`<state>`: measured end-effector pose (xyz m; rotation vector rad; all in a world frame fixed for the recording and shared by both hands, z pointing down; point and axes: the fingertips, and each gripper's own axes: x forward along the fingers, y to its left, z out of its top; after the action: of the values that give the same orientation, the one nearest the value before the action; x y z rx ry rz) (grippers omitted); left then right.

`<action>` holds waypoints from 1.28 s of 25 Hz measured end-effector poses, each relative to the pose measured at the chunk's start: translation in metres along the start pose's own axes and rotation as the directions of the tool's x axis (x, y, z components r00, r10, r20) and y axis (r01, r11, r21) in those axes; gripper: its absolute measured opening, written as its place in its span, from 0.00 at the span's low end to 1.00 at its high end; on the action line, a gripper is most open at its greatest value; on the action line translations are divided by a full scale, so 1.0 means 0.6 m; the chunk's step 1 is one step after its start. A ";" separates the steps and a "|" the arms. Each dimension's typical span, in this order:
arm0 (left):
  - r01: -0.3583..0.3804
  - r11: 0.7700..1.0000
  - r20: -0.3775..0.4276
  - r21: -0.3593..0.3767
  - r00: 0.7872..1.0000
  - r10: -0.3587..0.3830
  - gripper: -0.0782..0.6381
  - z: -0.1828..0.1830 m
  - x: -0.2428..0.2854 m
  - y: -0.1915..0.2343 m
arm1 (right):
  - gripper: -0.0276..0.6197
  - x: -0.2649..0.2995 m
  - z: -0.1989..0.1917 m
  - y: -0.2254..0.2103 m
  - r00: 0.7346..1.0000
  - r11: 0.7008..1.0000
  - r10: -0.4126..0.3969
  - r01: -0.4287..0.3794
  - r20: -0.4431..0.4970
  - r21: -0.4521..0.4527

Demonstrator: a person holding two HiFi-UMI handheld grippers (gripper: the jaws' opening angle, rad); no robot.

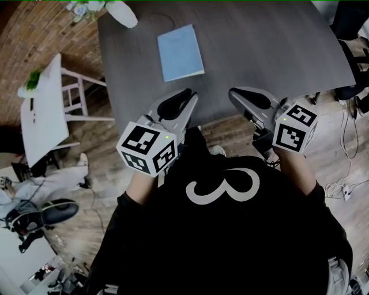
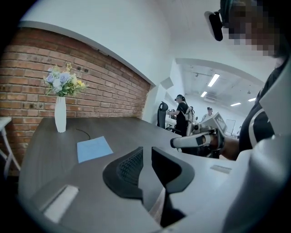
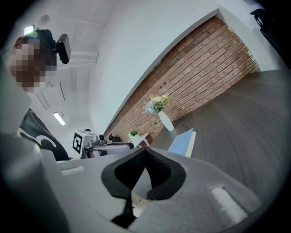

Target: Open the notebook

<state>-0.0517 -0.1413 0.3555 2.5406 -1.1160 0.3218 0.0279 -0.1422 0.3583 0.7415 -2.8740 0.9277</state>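
A closed light-blue notebook (image 1: 180, 52) lies flat on the dark grey table (image 1: 271, 46), toward its far side. It also shows in the left gripper view as the notebook (image 2: 94, 149) and in the right gripper view as the notebook (image 3: 182, 143). My left gripper (image 1: 189, 94) hovers at the table's near edge, short of the notebook. Its jaws stand slightly apart with nothing between them in the left gripper (image 2: 146, 154) view. My right gripper (image 1: 233, 93) hangs level beside it to the right, also short of the notebook. The right gripper's (image 3: 144, 151) fingertips meet and hold nothing.
A white vase (image 1: 122, 12) with flowers stands at the table's far left corner. A white side table (image 1: 43, 109) with a small plant stands off to the left. Cables (image 1: 340, 187) lie on the wooden floor at right. People stand in the background (image 2: 182, 113).
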 end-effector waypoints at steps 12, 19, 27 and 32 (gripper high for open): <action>0.002 0.996 -0.194 0.089 0.981 0.015 0.37 -0.057 0.129 0.109 | 0.04 0.027 -0.012 -0.093 0.992 0.984 -0.121 0.116 0.031 0.132; -0.060 0.983 -0.261 0.175 0.960 0.105 0.50 -0.094 0.190 0.151 | 0.04 0.019 -0.019 -0.129 0.983 0.969 -0.174 0.162 0.050 0.186; -0.108 0.954 -0.311 0.281 0.930 0.197 0.51 -0.130 0.235 0.180 | 0.04 0.011 -0.033 -0.155 0.978 0.956 -0.202 0.185 0.053 0.226; -0.146 0.931 -0.329 0.335 0.908 0.261 0.54 -0.148 0.249 0.197 | 0.04 0.005 -0.039 -0.162 0.976 0.952 -0.210 0.192 0.055 0.238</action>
<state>-0.0463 -0.2797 0.5132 2.4592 -1.2596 1.0574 0.0661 -0.1993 0.4311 1.0904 -2.7144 1.2424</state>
